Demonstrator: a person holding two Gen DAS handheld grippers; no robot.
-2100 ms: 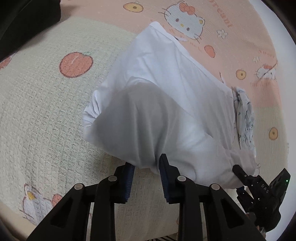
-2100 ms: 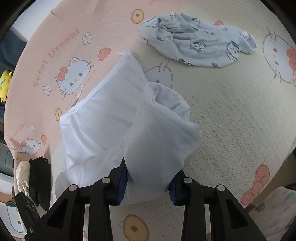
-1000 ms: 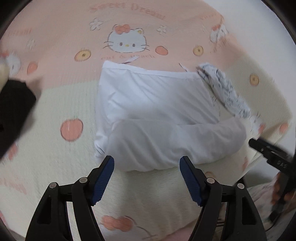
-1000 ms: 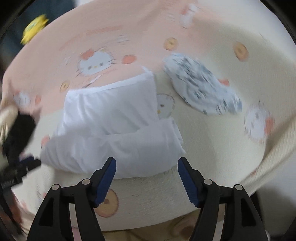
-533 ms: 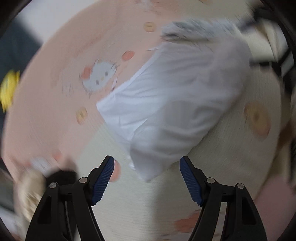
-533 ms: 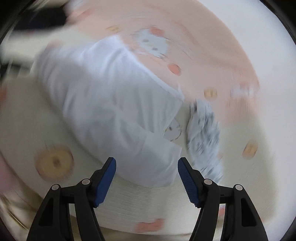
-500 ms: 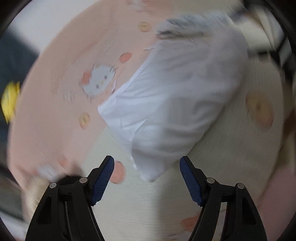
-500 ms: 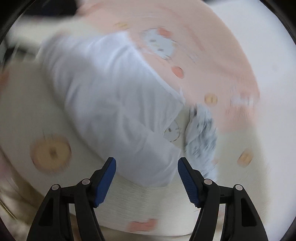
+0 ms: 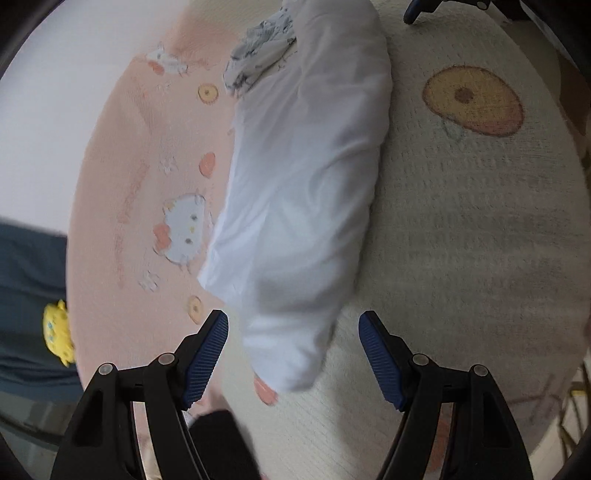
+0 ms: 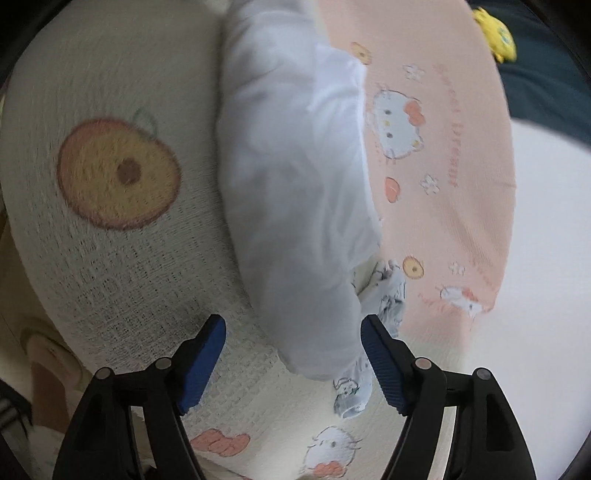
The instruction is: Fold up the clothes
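A white garment (image 9: 306,184), folded into a long band, lies on a pink and cream cartoon-cat blanket (image 9: 461,240). My left gripper (image 9: 293,356) is open and empty; its near end lies between the fingers. In the right wrist view the same white garment (image 10: 295,192) runs away from my right gripper (image 10: 291,360), which is open and empty at its other end. A pale blue printed garment (image 9: 258,66) lies crumpled past the far end; in the right wrist view it (image 10: 384,314) lies beside the near end.
A black item (image 9: 221,443) lies on the blanket just below my left gripper. A yellow toy (image 9: 57,336) sits off the blanket's left edge; it also shows in the right wrist view (image 10: 495,29). The right gripper's blue-tipped finger (image 9: 413,14) shows at the top.
Both grippers let go of the white garment and opened wide. They then swung round to opposite ends of the folded band.
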